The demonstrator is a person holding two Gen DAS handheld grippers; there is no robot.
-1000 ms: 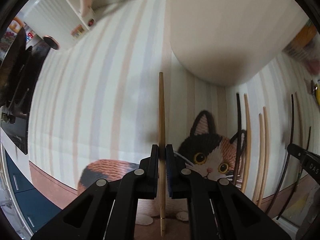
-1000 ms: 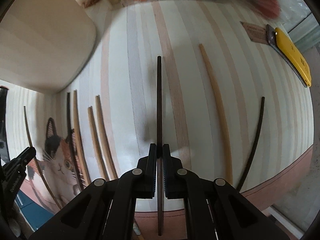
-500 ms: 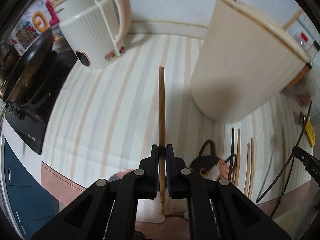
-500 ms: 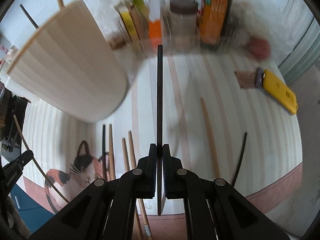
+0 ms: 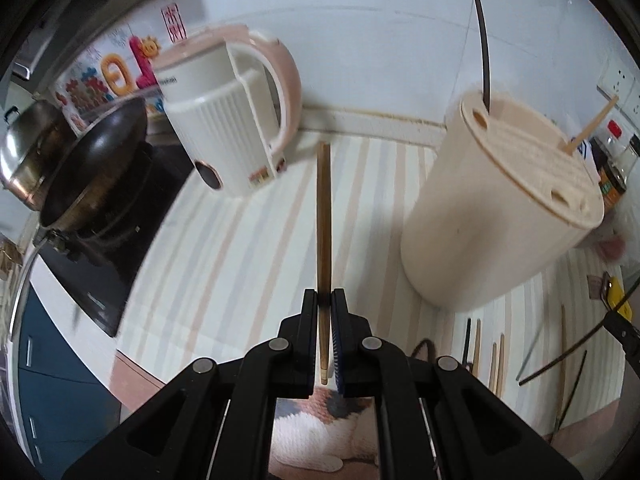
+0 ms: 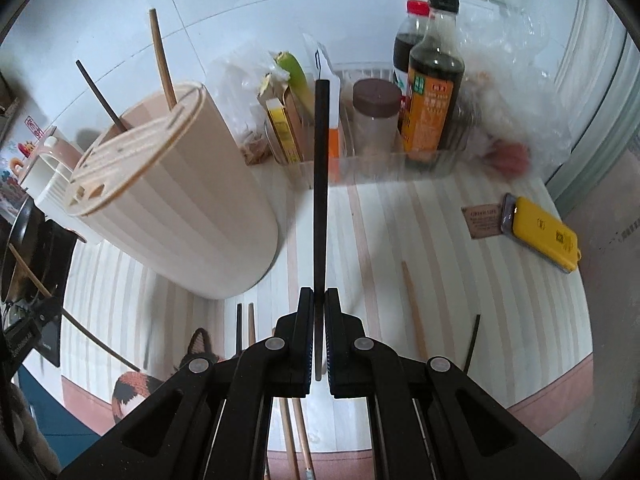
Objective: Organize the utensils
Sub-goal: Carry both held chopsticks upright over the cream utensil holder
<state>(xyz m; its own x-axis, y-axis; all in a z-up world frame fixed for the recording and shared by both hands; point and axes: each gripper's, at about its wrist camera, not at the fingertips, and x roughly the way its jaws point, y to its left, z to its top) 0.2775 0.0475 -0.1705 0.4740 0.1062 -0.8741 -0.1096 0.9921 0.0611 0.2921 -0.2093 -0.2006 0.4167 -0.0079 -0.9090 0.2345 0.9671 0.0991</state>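
My left gripper (image 5: 324,300) is shut on a light wooden chopstick (image 5: 323,216), held in the air and pointing forward. My right gripper (image 6: 319,300) is shut on a black chopstick (image 6: 321,184), also lifted. A beige chopstick holder (image 5: 496,216) with a slotted lid stands on the striped mat to the right of the left gripper; it also shows in the right wrist view (image 6: 176,216), left of the right gripper. One black and one wooden chopstick stick out of its lid. Several wooden and black chopsticks (image 5: 492,356) lie on the mat below.
A white and pink kettle (image 5: 236,120) stands at the back left beside a wok (image 5: 88,168) on a black stove. Sauce bottles (image 6: 432,92) and packets fill a clear bin at the back. A yellow device (image 6: 544,232) lies at the right.
Both grippers have risen from just above the mat with their chopsticks and tilted up. The holder's lid and the back wall have come into view.
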